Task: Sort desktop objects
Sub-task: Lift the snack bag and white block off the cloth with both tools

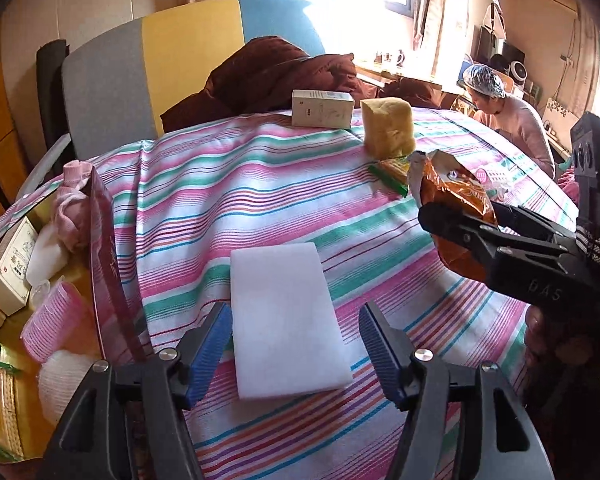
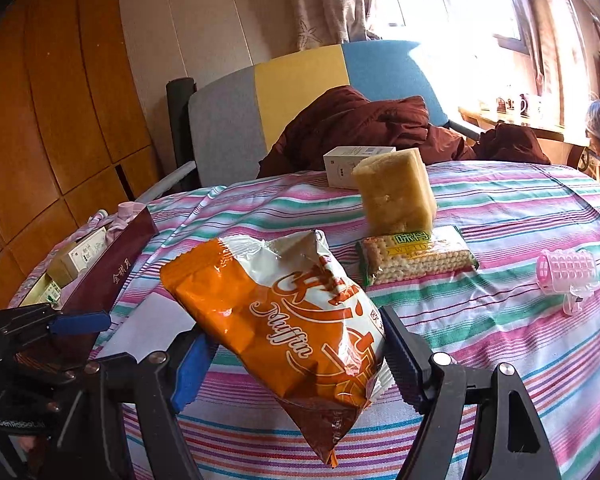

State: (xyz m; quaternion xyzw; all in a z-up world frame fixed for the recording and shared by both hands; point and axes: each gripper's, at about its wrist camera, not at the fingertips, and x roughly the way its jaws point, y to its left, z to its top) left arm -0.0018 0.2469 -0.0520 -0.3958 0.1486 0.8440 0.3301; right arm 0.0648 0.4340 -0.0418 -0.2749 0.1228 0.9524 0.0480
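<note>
The orange muffin bag (image 2: 296, 320) hangs above the near edge of the table (image 2: 520, 320), pinched in my right tongs (image 2: 296, 354). It seems light, crinkly and slippery, so I hold its middle. My left tongs (image 1: 296, 344) stand spread around the white sponge (image 1: 288, 320), which looks soft.
</note>
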